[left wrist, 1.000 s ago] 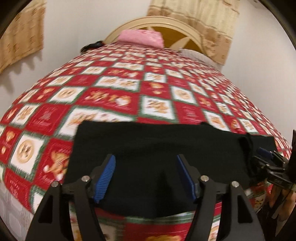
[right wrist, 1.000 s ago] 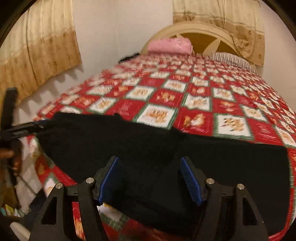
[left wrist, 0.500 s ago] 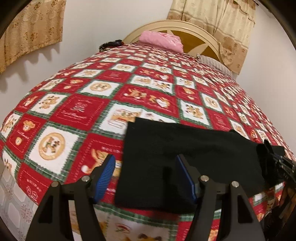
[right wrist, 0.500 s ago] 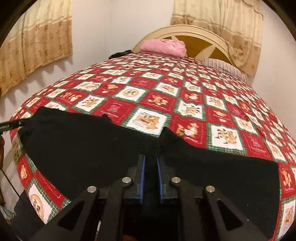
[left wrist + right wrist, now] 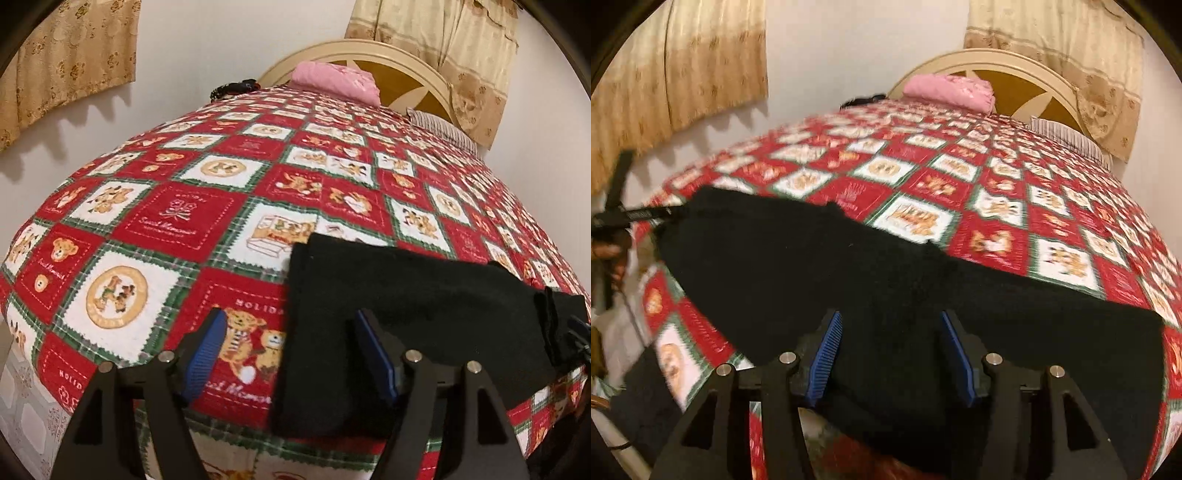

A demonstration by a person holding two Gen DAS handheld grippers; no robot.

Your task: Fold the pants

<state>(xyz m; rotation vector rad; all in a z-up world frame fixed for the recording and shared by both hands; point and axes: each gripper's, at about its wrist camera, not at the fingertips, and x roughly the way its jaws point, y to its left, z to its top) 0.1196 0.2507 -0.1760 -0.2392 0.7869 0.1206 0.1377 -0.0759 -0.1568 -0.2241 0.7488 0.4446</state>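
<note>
Since half a second earlier, the right tongs (image 5: 890, 354) had reopened from a near-closed pinch and stood wide over the black, soft knit pants (image 5: 849, 280); the left tongs (image 5: 291, 354) stayed wide but now straddled the garment's left folded edge. Pants (image 5: 406, 314) lay flat along the near edge of the red checked teddy-bear quilt (image 5: 177, 218) on the bed, one portion drooping over the near side. Judged limp, light and non-slippery, likely to sag; best taken by a pinch at the hem or the folded edge. No containers were visible.
</note>
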